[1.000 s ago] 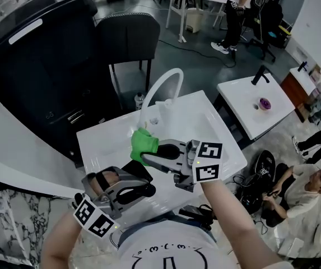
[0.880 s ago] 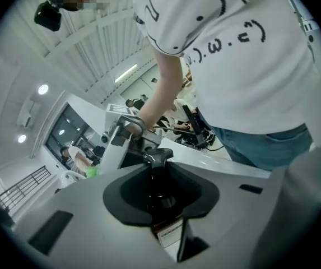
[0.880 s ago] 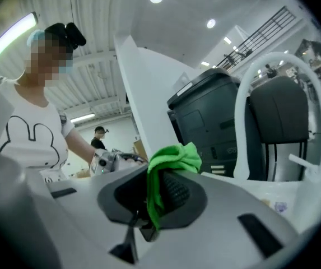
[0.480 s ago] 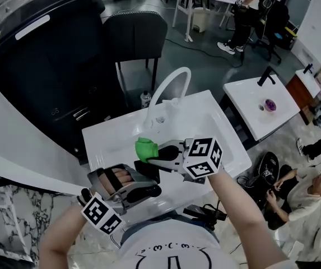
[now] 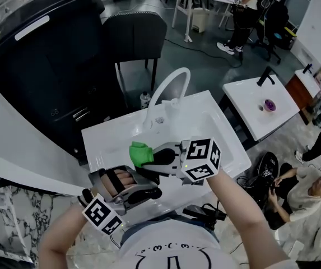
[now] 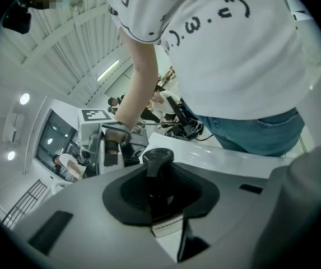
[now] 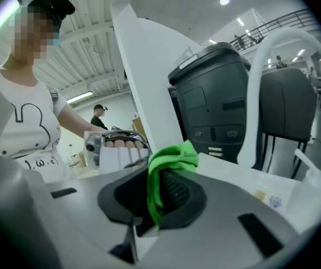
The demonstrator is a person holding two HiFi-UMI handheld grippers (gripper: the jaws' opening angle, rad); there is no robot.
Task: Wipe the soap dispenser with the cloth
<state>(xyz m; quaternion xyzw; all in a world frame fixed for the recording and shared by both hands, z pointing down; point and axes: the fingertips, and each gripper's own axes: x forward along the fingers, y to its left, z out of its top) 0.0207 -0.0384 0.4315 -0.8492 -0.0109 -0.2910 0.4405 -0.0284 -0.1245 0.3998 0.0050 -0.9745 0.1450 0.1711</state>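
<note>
My left gripper is low at the left in the head view, and it is shut on the soap dispenser. In the left gripper view the dispenser's black pump head rises between the jaws of the left gripper, with a white label below it. The right gripper is shut on a bunched green cloth, just above and to the right of the left gripper's tips. In the right gripper view the cloth drapes over the ribbed pad of the right gripper. Whether cloth and dispenser touch is hidden.
Both grippers hover over a white sink counter with a tall arched white faucet. Behind it stand a black chair and a large dark machine. A second white counter stands at the right, with people beyond it.
The right gripper has sunk and swung the green cloth left, closer to the left gripper's tips, and turned its marker cube up. The left gripper has barely shifted.
</note>
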